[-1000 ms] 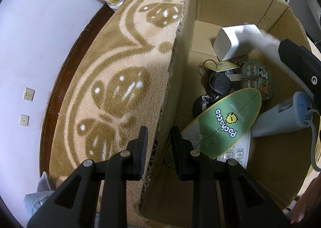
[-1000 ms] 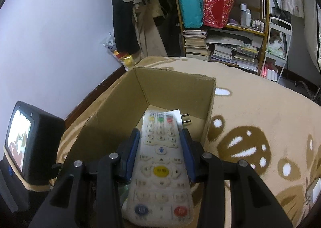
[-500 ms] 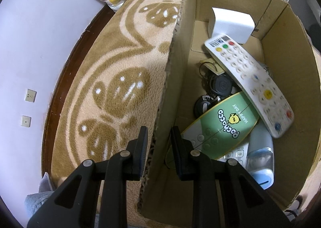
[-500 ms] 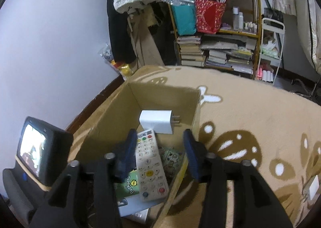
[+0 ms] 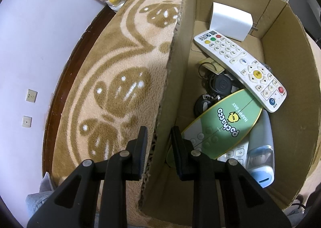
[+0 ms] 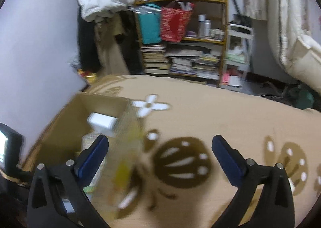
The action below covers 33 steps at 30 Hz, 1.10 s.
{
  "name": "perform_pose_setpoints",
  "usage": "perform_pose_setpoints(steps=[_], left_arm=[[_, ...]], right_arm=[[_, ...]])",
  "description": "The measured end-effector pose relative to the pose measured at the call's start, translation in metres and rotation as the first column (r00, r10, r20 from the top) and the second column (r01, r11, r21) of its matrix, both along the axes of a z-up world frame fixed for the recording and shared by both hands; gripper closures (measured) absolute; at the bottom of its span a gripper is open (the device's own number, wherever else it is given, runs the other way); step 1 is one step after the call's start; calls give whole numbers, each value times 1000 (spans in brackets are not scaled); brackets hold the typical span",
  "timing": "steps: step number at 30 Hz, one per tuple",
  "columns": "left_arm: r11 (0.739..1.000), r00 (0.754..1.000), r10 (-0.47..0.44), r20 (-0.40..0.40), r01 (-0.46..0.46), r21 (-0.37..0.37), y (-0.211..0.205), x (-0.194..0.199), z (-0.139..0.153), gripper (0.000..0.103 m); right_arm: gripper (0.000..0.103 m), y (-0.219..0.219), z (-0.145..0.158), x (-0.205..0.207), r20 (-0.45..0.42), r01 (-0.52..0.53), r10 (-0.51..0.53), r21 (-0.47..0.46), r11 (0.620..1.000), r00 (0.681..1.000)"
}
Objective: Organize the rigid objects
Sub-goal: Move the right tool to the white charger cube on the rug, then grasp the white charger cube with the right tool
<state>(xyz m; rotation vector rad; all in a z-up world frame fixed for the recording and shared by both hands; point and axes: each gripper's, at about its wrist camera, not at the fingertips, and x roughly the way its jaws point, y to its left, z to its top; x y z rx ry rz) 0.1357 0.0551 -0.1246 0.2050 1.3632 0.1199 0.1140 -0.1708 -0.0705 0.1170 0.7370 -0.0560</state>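
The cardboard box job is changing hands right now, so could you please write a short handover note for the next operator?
Left gripper: straddles the near wall of the cardboard box, one finger on each side; whether it pinches the wall is unclear.
Right gripper: open, empty, over the patterned blanket beside the box.
In the box: white remote on top, white charger at the far end, green card, key fobs, a blue-grey device.
Done: the white remote lies in the box.
Left: no loose items show on the blanket in these views; look around before finishing.
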Motion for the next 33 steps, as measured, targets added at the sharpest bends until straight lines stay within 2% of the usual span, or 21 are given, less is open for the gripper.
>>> perform_pose_setpoints(steps=[3,7,13,19,21,25,26,33], left_arm=[[1000,1000,-5,1,5,8,-1,0,0,78],[1000,1000,-2,0,2,4,-1,0,0,78],[1000,1000,-4,0,4,8,-1,0,0,78],[1000,1000,-10,2,10,19,-2,-1,0,77],[1000,1000,-12,2,12,22,-3,-1,0,77],[1000,1000,-11,2,11,22,-4,-1,0,77],[1000,1000,-11,2,11,22,-4,-1,0,77],[1000,1000,-12,1,12,27,-4,-1,1,76]], right_arm=[[0,-22,-13,-1,-19,65,-65,-12,998,998],[0,-52,-27,-6,-25,166,-165,19,986,986],[0,-98,-45,-18,-57,325,-324,8,946,944],[0,-140,-60,-35,-100,482,-481,-8,876,871],[6,-152,-65,-40,-119,528,-525,-5,849,843],[10,-172,-71,-49,-137,603,-598,-5,797,789],[11,-177,-73,-53,-129,636,-632,-15,772,764],[13,-197,-90,-67,-173,722,-712,-11,692,680]])
